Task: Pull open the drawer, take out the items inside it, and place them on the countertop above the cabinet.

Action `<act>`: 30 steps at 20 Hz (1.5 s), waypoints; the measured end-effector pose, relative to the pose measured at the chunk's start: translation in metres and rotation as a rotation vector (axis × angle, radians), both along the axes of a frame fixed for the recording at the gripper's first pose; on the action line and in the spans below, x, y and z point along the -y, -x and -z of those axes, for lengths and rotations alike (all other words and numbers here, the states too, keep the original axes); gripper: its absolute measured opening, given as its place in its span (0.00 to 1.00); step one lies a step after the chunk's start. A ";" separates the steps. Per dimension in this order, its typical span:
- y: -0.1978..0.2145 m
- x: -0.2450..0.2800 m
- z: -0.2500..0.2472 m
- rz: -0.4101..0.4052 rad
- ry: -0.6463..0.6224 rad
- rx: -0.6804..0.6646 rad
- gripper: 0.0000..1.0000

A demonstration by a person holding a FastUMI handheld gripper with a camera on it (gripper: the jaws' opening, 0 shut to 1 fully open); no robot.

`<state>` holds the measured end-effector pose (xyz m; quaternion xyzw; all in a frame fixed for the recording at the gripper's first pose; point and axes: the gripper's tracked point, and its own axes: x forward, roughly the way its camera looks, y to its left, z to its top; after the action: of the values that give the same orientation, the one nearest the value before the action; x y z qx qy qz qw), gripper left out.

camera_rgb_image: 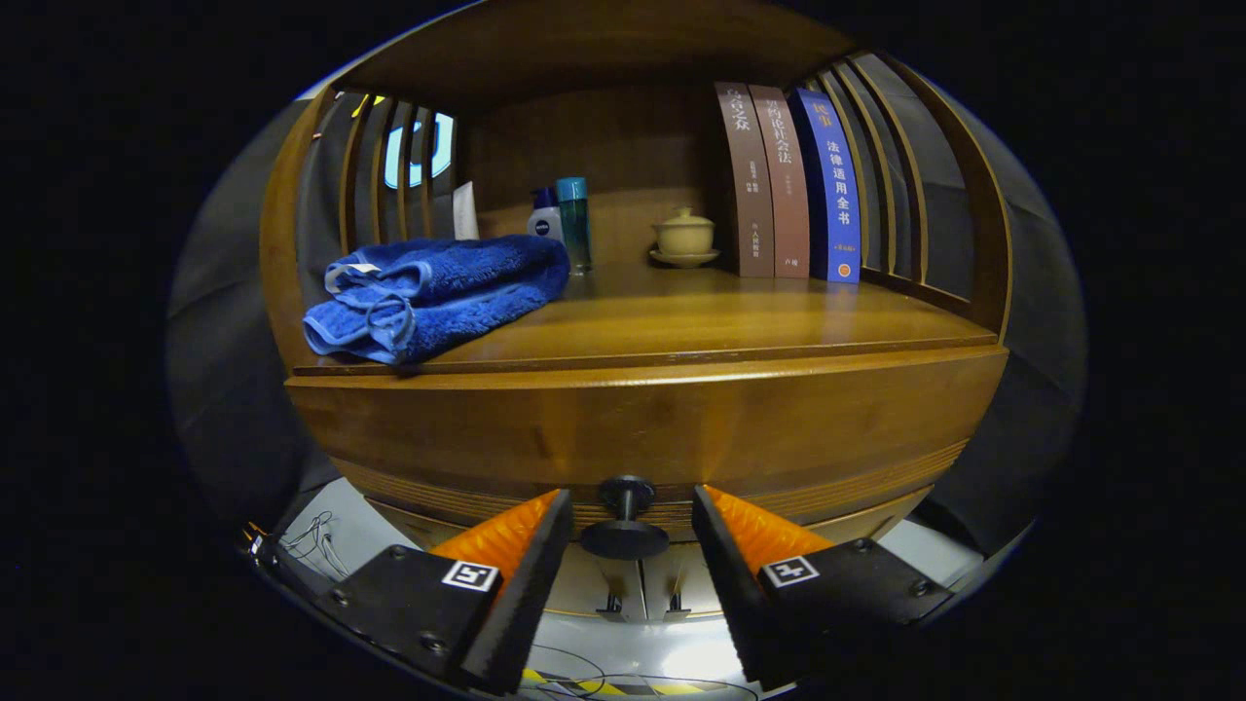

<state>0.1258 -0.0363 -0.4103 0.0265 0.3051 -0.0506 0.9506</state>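
While your gripper [628, 526] sits low in front of the wooden cabinet [642, 428], its fingers stand apart with the round dark drawer knob [624, 524] in the gap between them, and neither finger touches it. The drawer front [857, 492] behind the knob looks closed, so whatever lies inside is hidden from you. Above it, on the countertop [701, 316], a folded blue towel [433, 297] lies at the left near the front edge. Behind the towel you have a white tube [465, 211], a small white bottle with a dark blue cap [544, 216] and a taller teal bottle [574, 222]. A pale lidded cup on a saucer [685, 238] stands near the back wall, and three upright books [788, 195], two brown and one blue, lean at the right. Their spines carry Chinese lettering too small to read with certainty. Slatted wooden side panels [881, 166] close the shelf on both sides. The polished top reflects light. Below the cabinet lies a pale floor [341, 531] with thin loose wires [313, 537].
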 end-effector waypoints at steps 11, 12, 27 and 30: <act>0.004 -0.003 0.000 -0.014 0.017 -0.017 0.38; 0.007 -0.004 0.000 -0.016 0.021 -0.019 0.38; 0.128 -0.018 -0.030 0.004 -0.002 -0.085 0.38; 0.152 -0.020 -0.035 0.009 -0.013 -0.093 0.37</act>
<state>-0.0261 -0.0163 -0.3755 0.0317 0.3490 -0.0541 0.9350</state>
